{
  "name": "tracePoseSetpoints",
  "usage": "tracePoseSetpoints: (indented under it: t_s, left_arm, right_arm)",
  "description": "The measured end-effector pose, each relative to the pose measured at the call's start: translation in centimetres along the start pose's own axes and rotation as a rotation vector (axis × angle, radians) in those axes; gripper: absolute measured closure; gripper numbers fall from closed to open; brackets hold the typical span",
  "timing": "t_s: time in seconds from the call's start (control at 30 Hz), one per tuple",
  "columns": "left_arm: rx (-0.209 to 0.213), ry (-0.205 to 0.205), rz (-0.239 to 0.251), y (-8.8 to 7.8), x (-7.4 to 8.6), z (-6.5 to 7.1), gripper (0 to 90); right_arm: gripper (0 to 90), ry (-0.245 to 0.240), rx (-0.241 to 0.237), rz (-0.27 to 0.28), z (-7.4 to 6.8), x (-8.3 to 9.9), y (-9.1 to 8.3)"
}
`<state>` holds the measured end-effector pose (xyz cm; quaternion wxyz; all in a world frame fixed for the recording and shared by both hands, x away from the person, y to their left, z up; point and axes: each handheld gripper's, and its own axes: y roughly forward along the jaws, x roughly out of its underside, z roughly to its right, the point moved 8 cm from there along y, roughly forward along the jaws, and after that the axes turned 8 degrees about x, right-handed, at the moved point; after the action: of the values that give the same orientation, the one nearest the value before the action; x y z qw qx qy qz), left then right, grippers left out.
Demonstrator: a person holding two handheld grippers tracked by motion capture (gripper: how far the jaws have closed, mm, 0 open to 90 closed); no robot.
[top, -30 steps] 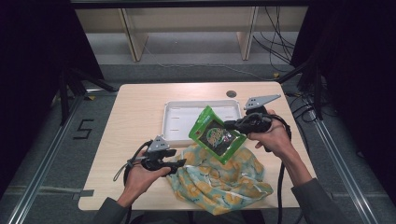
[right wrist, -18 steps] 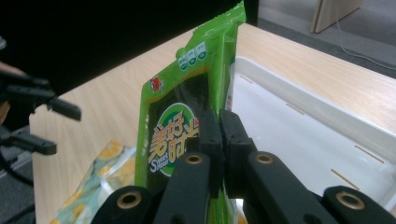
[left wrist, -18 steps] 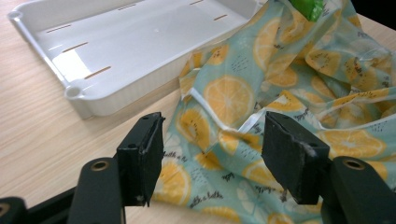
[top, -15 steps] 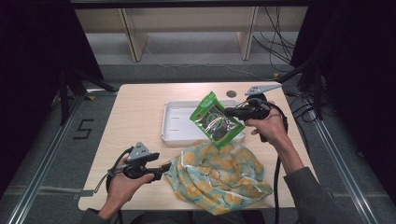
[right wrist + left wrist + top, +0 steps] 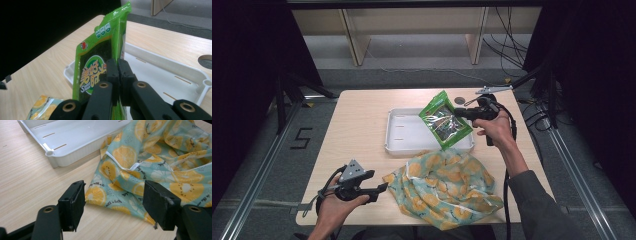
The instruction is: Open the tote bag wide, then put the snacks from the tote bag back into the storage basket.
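carrying green snack pouch [image 5: 445, 119] clamped in right gripper [image 5: 460, 114] over white tray [image 5: 404, 135]; left gripper [image 5: 382, 187] backing off fruit-print bag [image 5: 447, 185], jaws just opening, empty.

Table evenly lit, surroundings dark; soft shadows; near foreground blurred.

Looks like a lab/recording rig, not a home: bare wood table [image 5: 362, 130] on grey floor, aluminium rails [image 5: 254, 185] w/ a taped "5" [image 5: 301, 138], black curtains [image 5: 247, 50], loose cables [image 5: 512, 47], plain shelving [image 5: 412, 30] behind.
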<state>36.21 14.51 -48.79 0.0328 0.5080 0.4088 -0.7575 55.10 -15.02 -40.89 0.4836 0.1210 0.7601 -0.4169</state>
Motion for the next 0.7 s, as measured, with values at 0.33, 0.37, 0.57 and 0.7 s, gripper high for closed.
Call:
tracePoseSetpoints:
  t_s: [0.33,0.37,0.57,0.7]
  left_arm:
    - [0.001,-0.004,-0.006,-0.2,0.5,0.2,32.5]
    - [-0.004,-0.007,-0.004,-0.2,0.5,0.1,32.2]
    - [-0.008,-0.016,0.025,-0.1,0.6,0.4,32.0]
    - [-0.007,0.004,-0.009,-0.3,1.0,0.3,31.7]
  right_arm:
    - [89.7,0.031,0.011,-0.012,0.8,0.2,1.6]
    - [89.7,0.038,0.013,-0.014,0.8,0.2,1.6]
    - [89.7,0.073,0.038,-0.002,1.4,0.0,1.9]
    - [89.7,0.094,0.046,0.002,1.9,0.1,2.5]
